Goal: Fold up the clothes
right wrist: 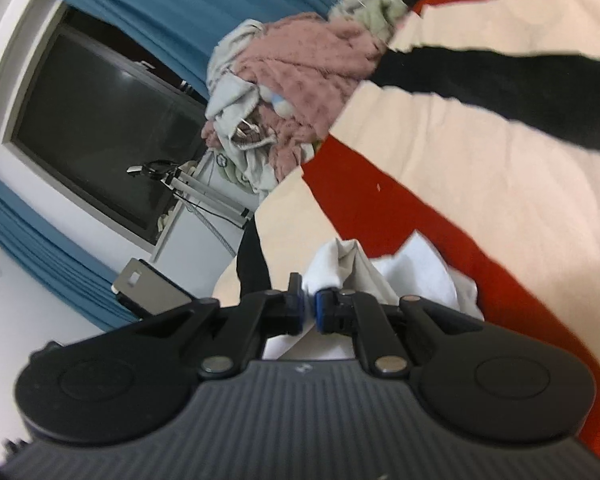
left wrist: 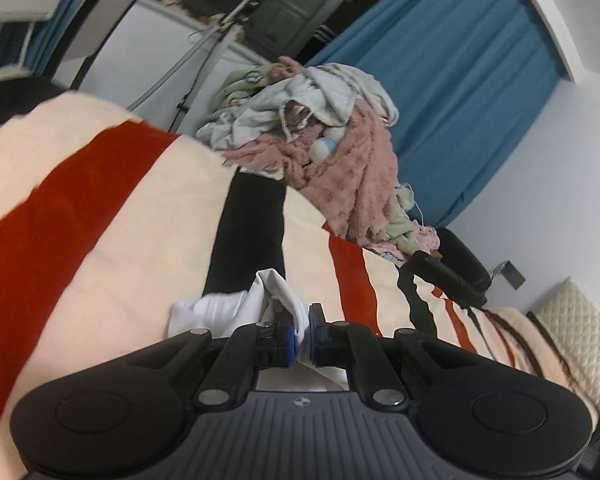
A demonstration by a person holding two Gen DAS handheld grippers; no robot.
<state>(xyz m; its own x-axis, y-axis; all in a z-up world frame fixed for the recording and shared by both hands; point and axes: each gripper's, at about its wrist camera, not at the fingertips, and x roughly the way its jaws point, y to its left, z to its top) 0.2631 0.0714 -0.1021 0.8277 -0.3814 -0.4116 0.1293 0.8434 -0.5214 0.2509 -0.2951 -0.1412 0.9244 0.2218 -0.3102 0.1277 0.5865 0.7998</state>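
My left gripper (left wrist: 301,330) and right gripper (right wrist: 309,307) each clamp the white garment (left wrist: 224,308) over the striped blanket (left wrist: 120,240), its full shape hidden beneath both grippers and blurred.

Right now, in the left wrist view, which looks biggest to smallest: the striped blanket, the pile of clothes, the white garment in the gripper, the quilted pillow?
1. Striped blanket, by far.
2. Pile of clothes.
3. and 4. White garment and quilted pillow: alike in apparent size; the garment is much nearer the camera and partly hidden by the left gripper, so I won't rank them.
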